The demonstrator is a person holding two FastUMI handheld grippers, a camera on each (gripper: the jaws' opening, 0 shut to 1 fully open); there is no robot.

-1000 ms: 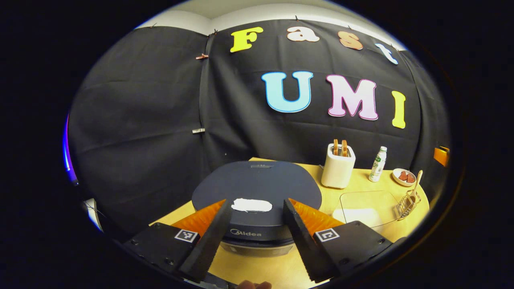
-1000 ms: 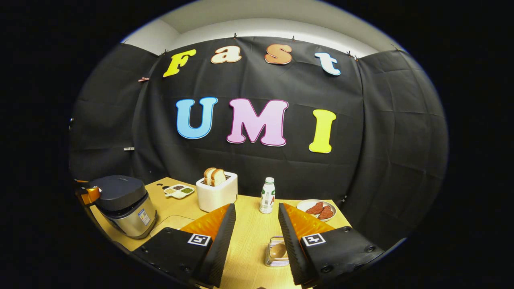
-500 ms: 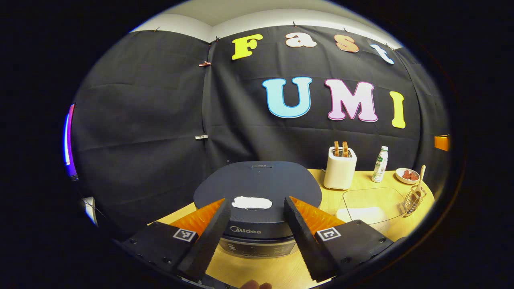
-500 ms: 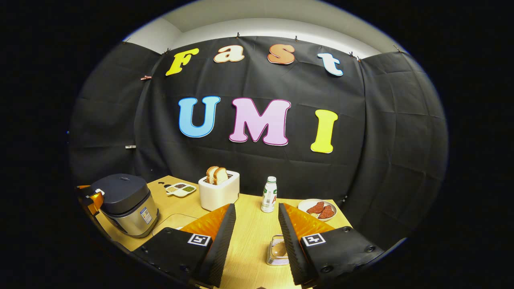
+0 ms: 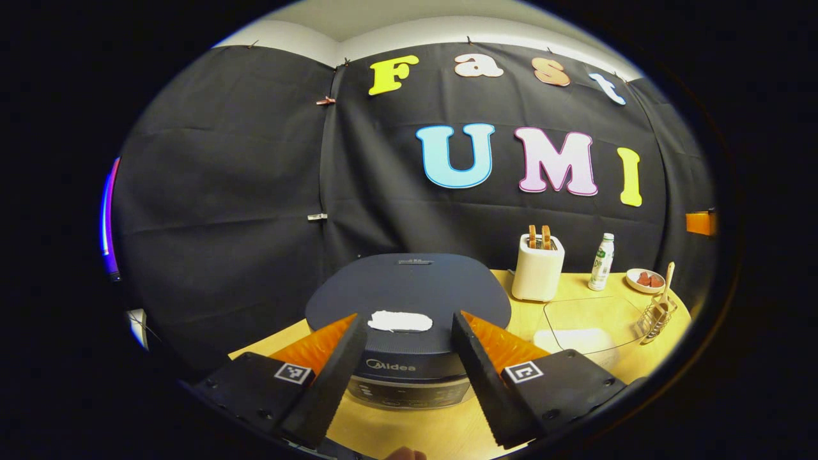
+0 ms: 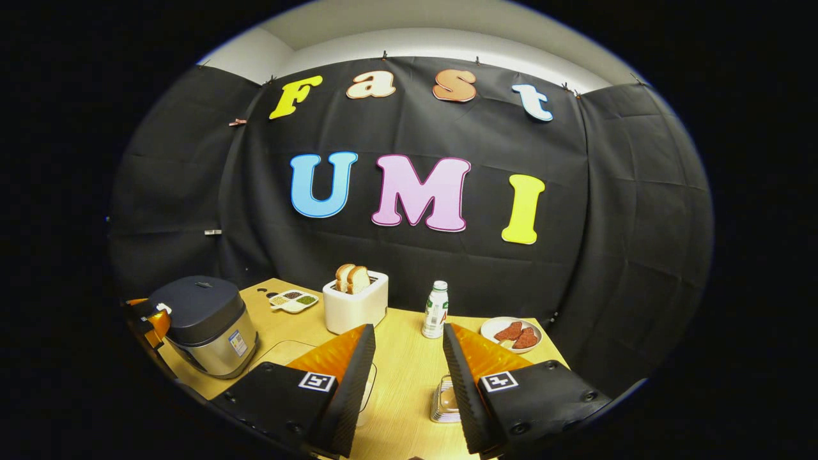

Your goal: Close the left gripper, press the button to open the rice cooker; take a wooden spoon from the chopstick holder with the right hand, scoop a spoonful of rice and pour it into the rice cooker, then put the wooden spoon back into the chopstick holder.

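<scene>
The rice cooker (image 5: pixel 409 284) stands right ahead with its dark lid down. Its white button (image 5: pixel 401 321) lies in the gap between the fingers of my left gripper (image 5: pixel 409 322), which is open and hovers just in front of the lid. At the far right of the left gripper view, a wooden spoon (image 5: pixel 666 281) stands in the wire chopstick holder (image 5: pixel 655 314). In the right gripper view, that holder (image 6: pixel 444 401) sits low on the table, partly behind one finger. My right gripper (image 6: pixel 407 333) is open above it and holds nothing. The cooker (image 6: pixel 206 319) is at the left there.
A clear container with rice (image 5: pixel 585 332) lies right of the cooker. A white toaster (image 6: pixel 355 301) with bread, a small bottle (image 6: pixel 436 310), a plate of meat (image 6: pixel 511 333) and a divided seasoning dish (image 6: pixel 293 300) stand along the back of the wooden table (image 6: pixel 402 377).
The left gripper has drawn back a little from the cooker, so its front panel now shows below the lid. The right gripper has shifted slightly; both stay open.
</scene>
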